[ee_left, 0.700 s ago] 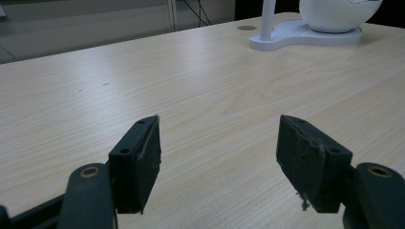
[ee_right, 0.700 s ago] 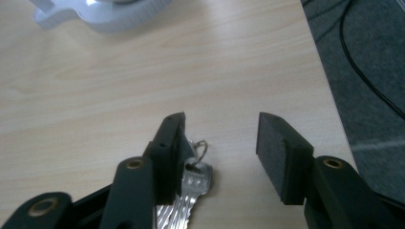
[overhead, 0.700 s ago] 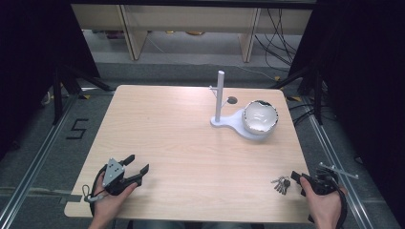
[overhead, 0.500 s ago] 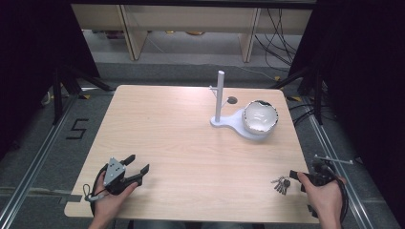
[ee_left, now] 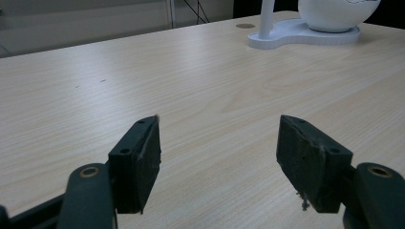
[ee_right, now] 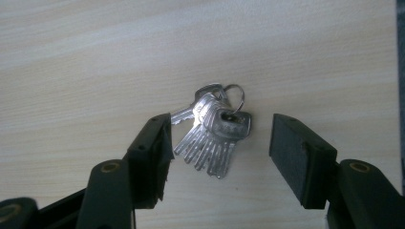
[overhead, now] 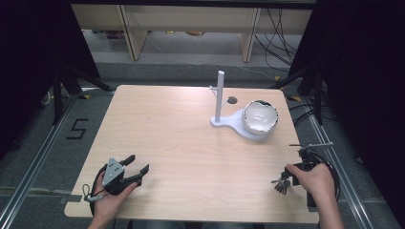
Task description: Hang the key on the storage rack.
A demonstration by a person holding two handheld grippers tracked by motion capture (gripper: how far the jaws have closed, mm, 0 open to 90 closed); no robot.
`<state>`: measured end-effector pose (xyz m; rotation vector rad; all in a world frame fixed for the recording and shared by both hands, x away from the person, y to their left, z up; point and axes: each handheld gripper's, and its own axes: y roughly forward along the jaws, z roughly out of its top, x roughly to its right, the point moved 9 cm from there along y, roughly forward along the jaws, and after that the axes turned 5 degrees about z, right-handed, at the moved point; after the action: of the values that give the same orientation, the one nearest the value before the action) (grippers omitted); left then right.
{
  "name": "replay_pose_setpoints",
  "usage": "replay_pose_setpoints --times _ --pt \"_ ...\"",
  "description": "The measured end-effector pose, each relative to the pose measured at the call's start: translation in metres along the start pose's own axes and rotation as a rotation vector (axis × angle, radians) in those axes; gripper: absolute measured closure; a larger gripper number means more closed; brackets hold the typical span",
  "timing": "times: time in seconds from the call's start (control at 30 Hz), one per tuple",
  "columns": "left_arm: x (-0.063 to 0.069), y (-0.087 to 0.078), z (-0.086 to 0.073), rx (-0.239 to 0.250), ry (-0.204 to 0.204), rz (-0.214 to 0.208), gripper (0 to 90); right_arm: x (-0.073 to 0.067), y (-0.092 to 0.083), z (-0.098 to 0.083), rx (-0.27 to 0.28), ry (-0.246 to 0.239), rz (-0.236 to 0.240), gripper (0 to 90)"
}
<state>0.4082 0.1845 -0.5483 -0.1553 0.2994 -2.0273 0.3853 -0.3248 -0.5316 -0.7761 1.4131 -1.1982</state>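
A pale wood-grain tabletop fills the middle of the room, clean and matte, with a small dark round hole near its far edge. Dark curtains hang on both sides, grey floor runs around it, and a taped "5" marks the floor at the left. Beyond the far edge stand light wooden shelf units with black cables trailing down at the right.

Far right on the tabletop sits a white stand with an upright post, and a white bowl rests on its base.

Down at the near left corner, the left tongs lie low over the wood, released, jaws spread wide with nothing but bare grain between them.

Near right corner now: the bunch of keys lies flat on the tabletop close to the edge. The right tongs point down over it, released, jaws wide on either side of the keys, pads not pressing the metal.
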Motion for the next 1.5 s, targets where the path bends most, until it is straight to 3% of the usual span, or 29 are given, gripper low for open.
replay_pose_setpoints --times 0.03,0.07,0.17,0.23,0.27,0.3,0.33,0.37,0.47,0.53,0.67,0.7,0.73,0.77,0.93,1.0,1.07,1.1,1.17,1.2,1.23,1.27,1.3,1.33,1.37,1.4,1.43,1.47,1.5 --pt "0.0 0.0 0.0 -0.006 0.002 0.002 31.6 0.001 0.0 -0.002 -0.046 -0.004 -0.016 41.7" --pt "0.0 -0.001 -0.001 -0.011 0.003 0.004 31.5 -0.004 0.002 -0.002 -0.057 0.06 -0.008 41.9" --pt "0.0 0.0 0.0 0.001 0.001 -0.001 31.5 -0.007 0.009 -0.001 -0.073 0.088 -0.023 41.8" --pt "0.001 -0.001 0.0 0.003 0.001 -0.002 31.5 -0.001 0.015 0.003 -0.034 0.045 -0.067 42.0" --pt "0.001 -0.001 0.0 0.003 0.001 -0.002 31.5 -0.001 0.017 0.001 -0.058 0.053 -0.069 42.0" --pt "0.001 -0.002 -0.001 -0.009 0.007 0.001 31.4 -0.001 0.019 -0.001 -0.089 0.069 -0.069 40.8" --pt "0.001 -0.001 0.0 0.001 0.004 -0.005 31.5 -0.005 0.022 -0.001 -0.08 0.134 -0.077 40.9" --pt "0.001 -0.001 0.0 0.0 0.006 -0.004 31.5 0.001 0.023 -0.001 -0.088 0.086 -0.092 40.6" --pt "0.002 -0.001 0.0 -0.001 0.009 -0.004 31.5 -0.007 0.026 0.002 -0.072 0.179 -0.071 40.1" --pt "0.002 -0.001 0.0 -0.001 0.007 -0.004 31.5 -0.003 0.026 0.004 -0.063 0.135 -0.098 40.1" --pt "0.002 -0.001 0.0 -0.001 0.008 -0.005 31.5 -0.006 0.026 0.008 -0.063 0.162 -0.105 39.0" --pt "0.002 -0.001 0.0 0.0 0.008 -0.006 31.5 -0.005 0.028 0.009 -0.049 0.149 -0.111 39.0" --pt "0.002 -0.001 0.0 0.0 0.008 -0.007 31.4 0.002 0.03 0.009 -0.04 0.074 -0.129 39.1" --pt "0.002 -0.001 0.0 0.0 0.008 -0.007 31.5 0.002 0.03 0.009 -0.04 0.074 -0.129 39.1" --pt "0.002 -0.001 0.0 -0.002 0.009 -0.007 31.5 -0.002 0.032 0.007 -0.09 0.148 -0.139 39.7" --pt "0.003 -0.001 0.0 -0.002 0.013 -0.008 31.5 -0.004 0.033 0.008 -0.083 0.164 -0.125 39.6" --pt "0.003 -0.002 -0.001 -0.013 0.017 -0.005 31.5 0.002 0.032 0.015 -0.029 0.148 -0.164 40.1" --pt "0.003 -0.001 -0.001 -0.007 0.015 -0.007 31.5 -0.001 0.032 0.014 -0.037 0.2 -0.158 40.1" --pt "0.003 -0.001 -0.001 -0.002 0.013 -0.01 31.5 -0.001 0.033 0.014 -0.043 0.222 -0.173 40.0" --pt "0.003 -0.001 -0.001 -0.002 0.013 -0.011 31.5 -0.001 0.034 0.014 -0.045 0.226 -0.169 40.0" --pt "0.003 -0.001 0.0 -0.002 0.013 -0.011 31.4 0.005 0.035 0.015 -0.033 0.16 -0.177 40.1" --pt "0.003 -0.001 0.0 -0.002 0.012 -0.012 31.5 -0.001 0.036 0.014 -0.044 0.226 -0.173 40.1" --pt "0.003 -0.001 0.0 -0.002 0.012 -0.012 31.4 0.005 0.036 0.016 -0.027 0.157 -0.19 40.5" --pt "0.003 -0.001 0.0 -0.002 0.012 -0.012 31.4 0.005 0.036 0.016 -0.027 0.157 -0.19 40.5" --pt "0.003 -0.001 0.0 -0.001 0.012 -0.012 31.4 -0.004 0.037 0.014 -0.038 0.247 -0.18 41.4" --pt "0.003 -0.001 0.0 -0.001 0.012 -0.012 31.4 0.003 0.037 0.015 -0.033 0.157 -0.2 41.7" --pt "0.003 -0.001 0.0 -0.001 0.012 -0.012 31.4 0.002 0.037 0.013 -0.04 0.15 -0.205 42.3" --pt "0.003 -0.001 0.0 -0.001 0.012 -0.013 31.4 -0.006 0.038 0.012 -0.045 0.242 -0.194 44.0" --pt "0.003 -0.001 0.0 0.0 0.011 -0.013 31.4 -0.006 0.037 0.011 -0.051 0.233 -0.205 45.6"
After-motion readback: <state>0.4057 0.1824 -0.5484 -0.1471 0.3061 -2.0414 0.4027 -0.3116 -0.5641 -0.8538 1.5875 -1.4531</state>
